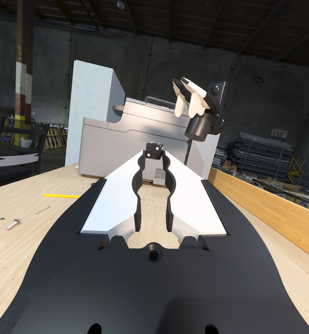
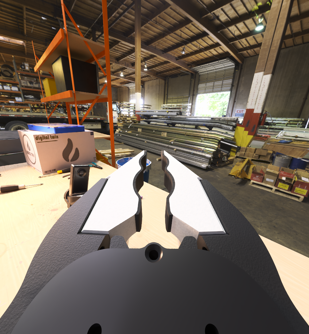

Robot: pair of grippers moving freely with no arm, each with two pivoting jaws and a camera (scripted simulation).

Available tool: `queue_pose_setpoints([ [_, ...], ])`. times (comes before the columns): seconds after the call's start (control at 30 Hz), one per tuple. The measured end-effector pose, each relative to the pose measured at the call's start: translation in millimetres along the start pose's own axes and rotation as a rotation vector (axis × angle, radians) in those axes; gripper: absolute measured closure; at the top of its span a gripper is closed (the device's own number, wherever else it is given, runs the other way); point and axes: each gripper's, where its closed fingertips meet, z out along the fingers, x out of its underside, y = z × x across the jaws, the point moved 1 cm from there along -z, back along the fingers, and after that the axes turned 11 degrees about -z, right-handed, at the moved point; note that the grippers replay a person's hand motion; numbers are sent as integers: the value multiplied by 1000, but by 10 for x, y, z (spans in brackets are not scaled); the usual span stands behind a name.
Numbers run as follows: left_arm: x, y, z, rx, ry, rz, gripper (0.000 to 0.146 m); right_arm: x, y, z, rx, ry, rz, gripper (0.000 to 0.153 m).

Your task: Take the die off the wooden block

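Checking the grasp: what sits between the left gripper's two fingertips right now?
The black die sits there, pinched between the left gripper fingertips and held above the table. The left wrist view shows this.

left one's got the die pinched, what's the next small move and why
Probably carry the die left and lower it toward the bare table. It sits pinched between the left hand-held gripper's fingertips, raised in front of the printer, with the wooden block along the right. The right hand-held gripper is open and holds nothing.
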Motion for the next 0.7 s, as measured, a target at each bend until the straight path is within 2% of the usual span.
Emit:
queue_pose_setpoints([
  [0.7,-29,-35,-4,17,-14,3,128,-1,-11,-7,3,-1,0,137],
])
